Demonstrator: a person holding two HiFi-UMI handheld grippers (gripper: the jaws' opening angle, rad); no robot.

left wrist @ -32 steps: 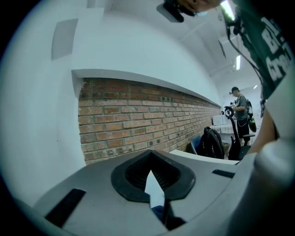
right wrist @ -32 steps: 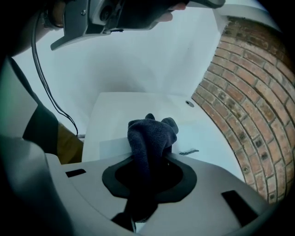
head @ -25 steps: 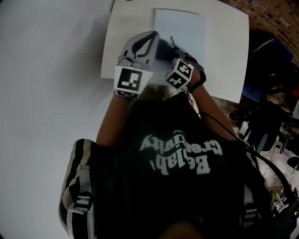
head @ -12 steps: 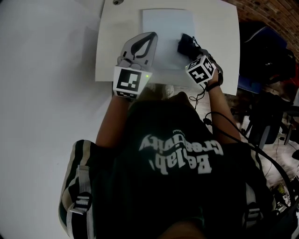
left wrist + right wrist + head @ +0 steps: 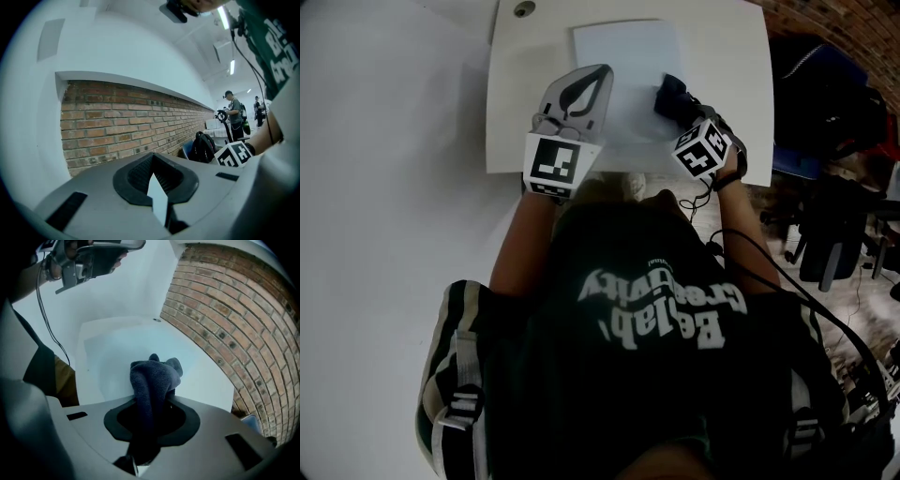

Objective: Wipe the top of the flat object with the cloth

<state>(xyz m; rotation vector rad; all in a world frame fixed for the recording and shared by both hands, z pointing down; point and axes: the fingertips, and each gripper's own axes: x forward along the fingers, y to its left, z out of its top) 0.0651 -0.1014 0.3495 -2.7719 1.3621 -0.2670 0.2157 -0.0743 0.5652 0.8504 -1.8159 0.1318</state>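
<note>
Right gripper (image 5: 151, 420), clamped cloth (image 5: 153, 380) shifted rightward

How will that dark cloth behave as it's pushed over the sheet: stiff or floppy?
Probably floppy: the cloth bunches and droops over the right gripper pinching it. Its fuzzy towel nap likely drags rather than slips on the flat sheet.

A: Any room round the flat object (image 5: 630, 52)?
B: Its middle and far half lie bare. The left gripper (image 5: 596, 77) covers its left edge; the cloth (image 5: 671, 92), in the right gripper (image 5: 688, 112), blocks its right edge.
</note>
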